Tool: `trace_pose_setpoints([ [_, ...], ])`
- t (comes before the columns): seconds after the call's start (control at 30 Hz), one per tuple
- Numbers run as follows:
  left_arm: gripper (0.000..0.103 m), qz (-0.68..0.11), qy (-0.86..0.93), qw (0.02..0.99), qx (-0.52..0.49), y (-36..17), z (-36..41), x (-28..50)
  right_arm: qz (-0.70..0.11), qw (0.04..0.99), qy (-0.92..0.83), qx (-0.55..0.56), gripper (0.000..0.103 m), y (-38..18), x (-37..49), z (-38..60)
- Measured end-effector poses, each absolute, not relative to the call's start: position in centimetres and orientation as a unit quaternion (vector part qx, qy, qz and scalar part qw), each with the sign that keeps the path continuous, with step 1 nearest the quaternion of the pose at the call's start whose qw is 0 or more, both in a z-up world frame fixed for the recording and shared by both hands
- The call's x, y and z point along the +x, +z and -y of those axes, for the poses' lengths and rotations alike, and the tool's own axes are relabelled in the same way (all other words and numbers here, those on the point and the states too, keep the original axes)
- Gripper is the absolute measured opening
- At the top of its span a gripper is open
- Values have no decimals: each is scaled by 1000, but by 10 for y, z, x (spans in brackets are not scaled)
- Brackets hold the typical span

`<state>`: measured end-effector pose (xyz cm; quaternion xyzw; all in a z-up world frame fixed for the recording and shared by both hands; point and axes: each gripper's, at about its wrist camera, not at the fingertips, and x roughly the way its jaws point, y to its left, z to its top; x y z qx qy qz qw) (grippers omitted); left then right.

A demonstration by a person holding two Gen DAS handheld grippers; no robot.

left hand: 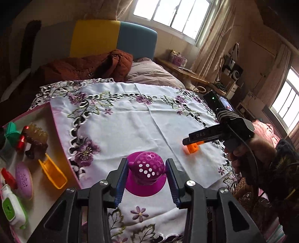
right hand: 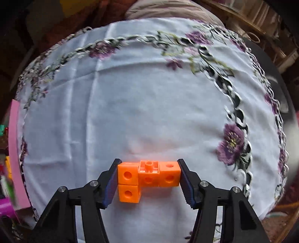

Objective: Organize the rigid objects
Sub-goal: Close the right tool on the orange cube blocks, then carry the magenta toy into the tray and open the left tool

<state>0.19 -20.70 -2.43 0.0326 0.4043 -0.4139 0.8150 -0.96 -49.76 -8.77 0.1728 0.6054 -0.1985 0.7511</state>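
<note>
Left gripper (left hand: 146, 174) fingers clamp the magenta perforated plastic dome on its round base (left hand: 146, 172), near the table's left edge beside the pink-rimmed tray (left hand: 56, 119). Right gripper (right hand: 148, 179) fingers sit against the ends of the orange snap-cube block cluster (right hand: 148, 177) toward the right edge. Risk: grip spans only the top row, so the offset lower cube could twist the cluster or unsnap.

A home bedroom: bed (left hand: 149, 72) with a headboard (left hand: 114, 39), curtained window (left hand: 175, 16), embroidered tablecloth (left hand: 130, 119).

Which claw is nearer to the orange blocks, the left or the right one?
Right. The right claw has its fingers at both ends of the orange blocks on the cloth. The left claw is apart from them, gripping the purple strainer.
</note>
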Motion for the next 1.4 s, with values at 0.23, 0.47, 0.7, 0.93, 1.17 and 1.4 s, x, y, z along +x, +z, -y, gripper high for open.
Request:
trace_pose_setpoints([
  [0.23, 40, -393, -386, 834, 25, -14, 186, 1, -549, 807, -138, 165, 60, -84, 16, 457],
  [0.47, 40, -376, -349, 858, 24, -1, 163, 3, -557, 813, -141, 98, 60, -99, 28, 438],
  [0.7, 41, -377, -326, 867, 21, -4, 149, 6, -557, 813, -140, 97, 60, -102, 32, 438],
  [0.93, 41, -381, -316, 869, 15, -6, 141, 7, -556, 815, -141, 86, 60, -103, 31, 434],
  [1.17, 40, -384, -311, 869, 7, -7, 135, 8, -557, 814, -144, 80, 60, -102, 31, 434],
  [1.4, 40, -390, -291, 873, -33, -5, 96, 20, -556, 816, -141, 72, 60, -101, 31, 433],
])
